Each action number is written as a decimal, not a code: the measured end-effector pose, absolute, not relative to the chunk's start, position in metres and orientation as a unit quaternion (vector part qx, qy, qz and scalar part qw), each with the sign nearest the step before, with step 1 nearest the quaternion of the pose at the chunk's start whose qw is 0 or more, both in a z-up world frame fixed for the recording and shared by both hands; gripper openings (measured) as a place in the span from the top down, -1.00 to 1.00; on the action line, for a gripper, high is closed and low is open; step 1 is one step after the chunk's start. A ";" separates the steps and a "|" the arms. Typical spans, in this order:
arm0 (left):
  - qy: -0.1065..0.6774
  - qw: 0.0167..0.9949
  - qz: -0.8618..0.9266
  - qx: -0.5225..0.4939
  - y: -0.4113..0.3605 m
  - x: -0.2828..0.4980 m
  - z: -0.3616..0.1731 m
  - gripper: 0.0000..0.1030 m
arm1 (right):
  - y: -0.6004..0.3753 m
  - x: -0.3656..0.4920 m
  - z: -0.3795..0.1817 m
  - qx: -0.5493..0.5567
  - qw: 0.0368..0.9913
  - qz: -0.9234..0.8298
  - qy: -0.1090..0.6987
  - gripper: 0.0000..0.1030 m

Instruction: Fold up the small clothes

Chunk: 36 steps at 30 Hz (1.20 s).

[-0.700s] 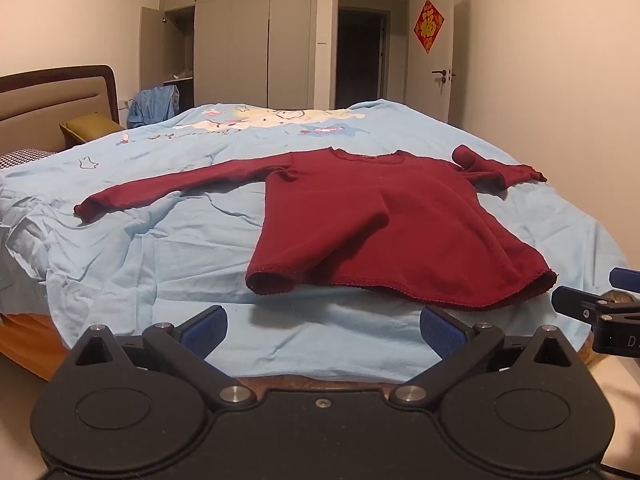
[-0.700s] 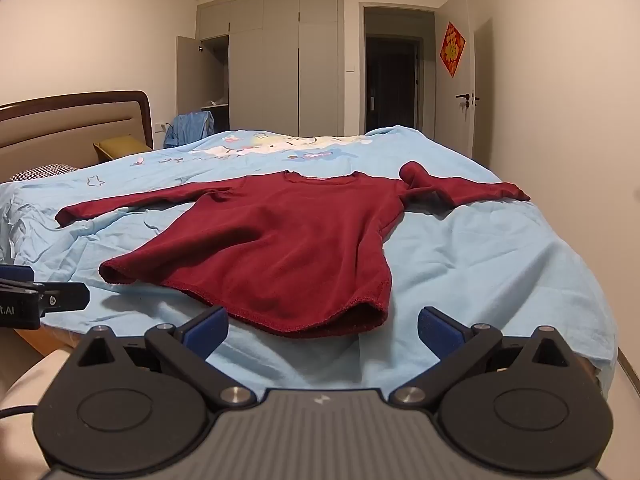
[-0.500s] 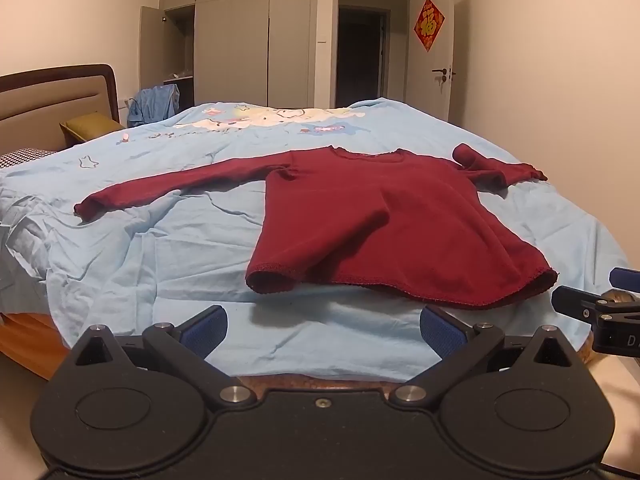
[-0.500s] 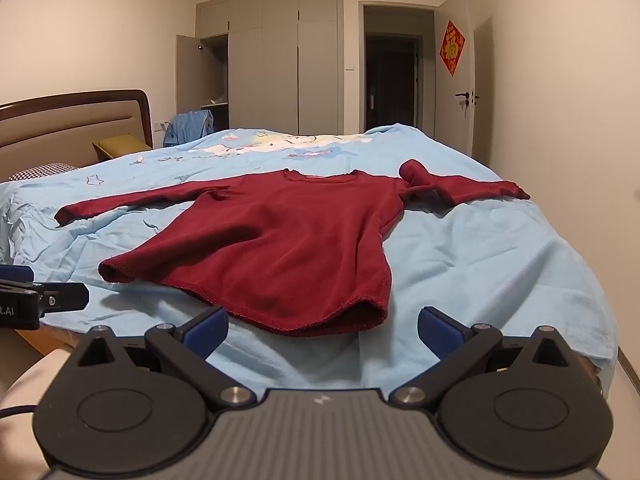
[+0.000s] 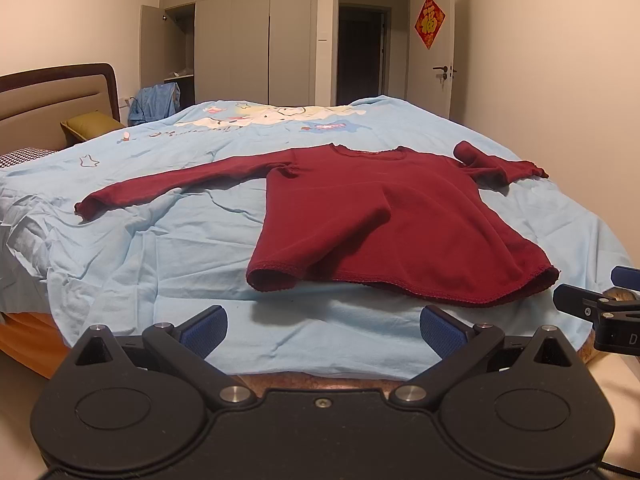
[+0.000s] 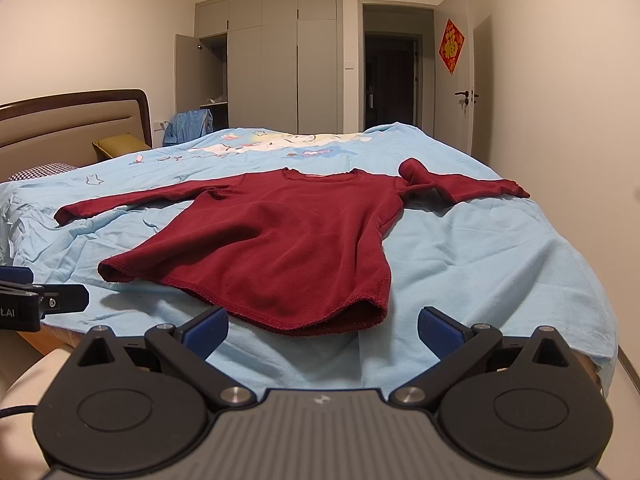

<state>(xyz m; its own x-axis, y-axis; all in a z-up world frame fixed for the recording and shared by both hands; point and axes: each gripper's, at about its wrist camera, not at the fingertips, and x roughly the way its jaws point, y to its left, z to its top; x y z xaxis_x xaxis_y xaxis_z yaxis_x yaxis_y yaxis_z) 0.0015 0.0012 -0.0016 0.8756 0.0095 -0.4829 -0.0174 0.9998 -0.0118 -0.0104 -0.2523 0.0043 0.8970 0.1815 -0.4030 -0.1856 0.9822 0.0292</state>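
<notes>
At near edge of bed [image 5: 120,280], both grippers hovering short of the sheet, nothing held.

Left side: headboard [image 5: 52,92] cut off by frame edge; olive pillow [image 5: 92,126] half hidden behind the bedding, checked fabric [image 5: 24,156] only partly in frame. Blue garment [image 5: 154,100] by the open wardrobe [image 5: 224,44], detail too small to make out. Cartoon print [image 5: 272,118] on far end of sheet, script beside it illegible.

Centre: dark red long-sleeve top [image 5: 380,216] flat on the blue sheet, neck toward far edge, hem just beside near edge. Left sleeve [image 5: 172,180] stretched out toward headboard side. Right sleeve [image 6: 452,184] doubled back on itself near right edge, cuff pointing right. Hem corners curled under, underside not visible.

Left gripper [image 5: 322,330]: jaws spread wide, empty, below the hem's left corner. Right gripper [image 6: 322,330]: jaws equally wide, empty, hem's right corner between the pads in its view but not touched. Right gripper in left view only as a clipped black tip at right edge, "D" readable; left gripper in right view clipped at left edge, "t.AI" readable.

Right side: red diamond door decoration [image 5: 430,22] with gold character, not legible. Bare sheet wide on both flanks of the top; narrow strip between hem and near edge.
</notes>
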 end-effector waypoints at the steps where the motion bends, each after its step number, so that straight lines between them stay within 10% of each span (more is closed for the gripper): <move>1: 0.249 0.968 0.007 -0.008 0.002 0.002 -0.002 -0.99 | -0.252 -0.011 0.004 -0.005 0.974 0.094 0.206 -1.00; 36: 0.250 0.968 0.007 -0.007 0.000 0.002 -0.002 -0.99 | -0.253 -0.009 0.004 -0.003 0.973 0.095 0.209 -1.00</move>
<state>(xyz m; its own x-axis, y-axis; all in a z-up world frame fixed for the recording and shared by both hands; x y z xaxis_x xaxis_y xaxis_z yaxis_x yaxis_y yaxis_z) 0.0019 0.0004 -0.0018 0.8746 0.0107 -0.4848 -0.0177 0.9998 -0.0097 -0.0095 -0.2535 0.0040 0.8948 0.1832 -0.4071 -0.1860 0.9820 0.0330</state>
